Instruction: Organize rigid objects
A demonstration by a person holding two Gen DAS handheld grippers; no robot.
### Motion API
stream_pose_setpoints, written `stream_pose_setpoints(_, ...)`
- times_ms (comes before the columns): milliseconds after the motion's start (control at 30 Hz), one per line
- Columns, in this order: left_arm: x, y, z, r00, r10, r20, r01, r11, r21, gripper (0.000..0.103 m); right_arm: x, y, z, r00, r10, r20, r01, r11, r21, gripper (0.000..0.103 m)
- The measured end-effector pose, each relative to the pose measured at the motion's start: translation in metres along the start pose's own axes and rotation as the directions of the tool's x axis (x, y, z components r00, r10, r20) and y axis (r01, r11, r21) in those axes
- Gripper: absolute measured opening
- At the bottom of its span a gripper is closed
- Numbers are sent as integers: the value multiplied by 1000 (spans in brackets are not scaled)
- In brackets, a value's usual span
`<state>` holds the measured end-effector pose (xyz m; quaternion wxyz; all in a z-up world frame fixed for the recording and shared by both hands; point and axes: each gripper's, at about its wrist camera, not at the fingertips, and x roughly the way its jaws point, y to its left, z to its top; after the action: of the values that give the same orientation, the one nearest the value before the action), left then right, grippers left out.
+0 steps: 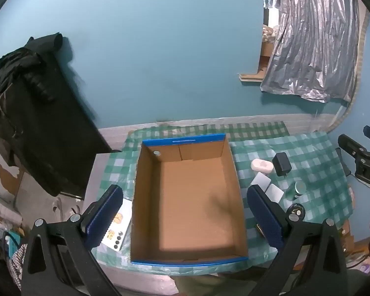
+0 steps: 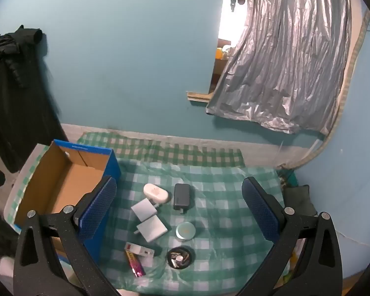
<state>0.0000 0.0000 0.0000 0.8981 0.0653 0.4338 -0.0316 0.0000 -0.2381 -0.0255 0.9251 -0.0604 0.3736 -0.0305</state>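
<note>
- The worktop (image 2: pixel 219 180), under a green checked cloth, carries everything; nothing appears sorted yet.
- The cardboard box (image 1: pixel 187 197) sits open and empty, the likely destination, so the whole task looks still to do.
- The left tool (image 1: pixel 185 212) hovers over the box, jaws spread wide, gripping nothing.
- The right tool (image 2: pixel 178 209) hangs above the loose items, jaws equally wide, also empty.
- Waiting on the cloth beside the box: black charger (image 2: pixel 181 196), two white adapters (image 2: pixel 151 228), white case (image 2: pixel 155 192), round tin (image 2: pixel 185 231), small dish (image 2: pixel 180 256), pink stick (image 2: pixel 135 264).
</note>
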Motion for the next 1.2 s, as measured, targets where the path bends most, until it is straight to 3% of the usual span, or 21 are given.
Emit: stream_pose_setpoints(1200,0,1,1,1000,-1,-4,0,1000,-31,101,8,1,-2,1000,15,-10,-15,1000,-16,102)
